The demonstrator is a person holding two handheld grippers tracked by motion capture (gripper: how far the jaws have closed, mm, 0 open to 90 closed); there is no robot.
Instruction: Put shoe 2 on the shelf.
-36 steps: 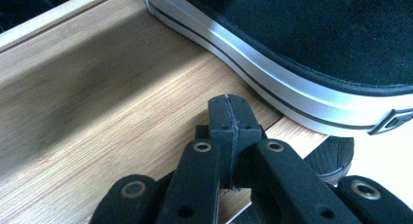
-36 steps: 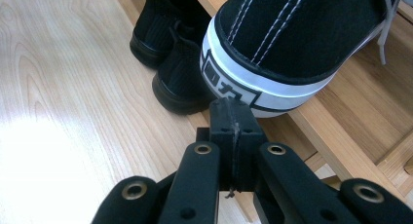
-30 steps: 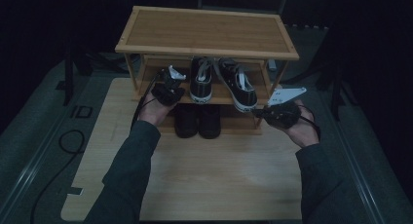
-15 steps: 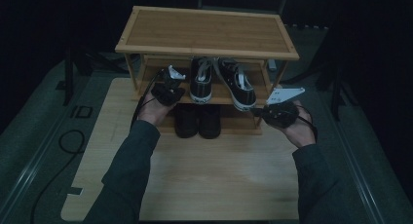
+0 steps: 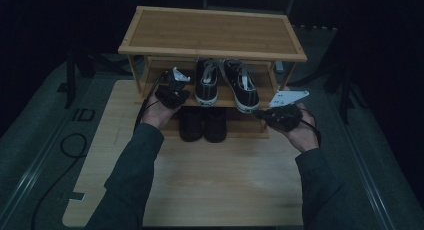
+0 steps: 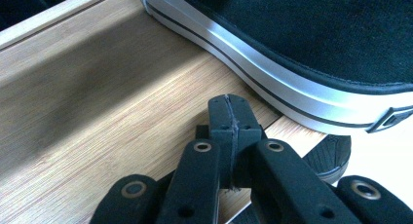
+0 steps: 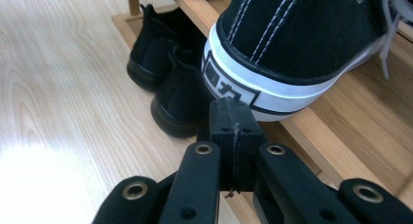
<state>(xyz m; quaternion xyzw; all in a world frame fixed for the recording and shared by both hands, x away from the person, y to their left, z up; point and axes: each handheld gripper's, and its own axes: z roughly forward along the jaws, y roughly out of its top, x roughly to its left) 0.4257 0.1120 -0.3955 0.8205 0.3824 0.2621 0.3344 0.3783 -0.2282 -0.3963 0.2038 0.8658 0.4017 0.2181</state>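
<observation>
Bamboo slats form the shoe rack (image 5: 212, 32), which is seen in the high view standing on a light wooden board (image 5: 200, 190). Two grippers are held up to its middle shelf (image 6: 97, 102), one at each front corner.

The left gripper (image 5: 172, 92) is closed: in the left gripper view its two black jaws are pressed flat together, with nothing between them. The tips (image 6: 229, 114) are held low over the shelf, close to its front edge. Just beyond and to the right of the tips, the white rubber sidewall of the left sneaker (image 6: 311, 53) is seen; a narrow strip of bare wood lies between it and the tips, so no contact is made.

The right gripper (image 5: 280, 115) is closed as well, its jaws (image 7: 233, 131) shut on nothing. Directly ahead of them, very close, the heel of the right sneaker (image 7: 302, 44) is found, with its white band and black label facing the jaws. Whether the tips touch the heel cannot be told. This sneaker is set on the middle shelf with the heel slightly over the front edge.

Below and to the left of the right jaws, a pair of black shoes (image 7: 168, 63) is stood on the lowest level, side by side, heels outward. In the high view, both sneakers (image 5: 225, 82) are placed between the two grippers, toes towards the back.
</observation>
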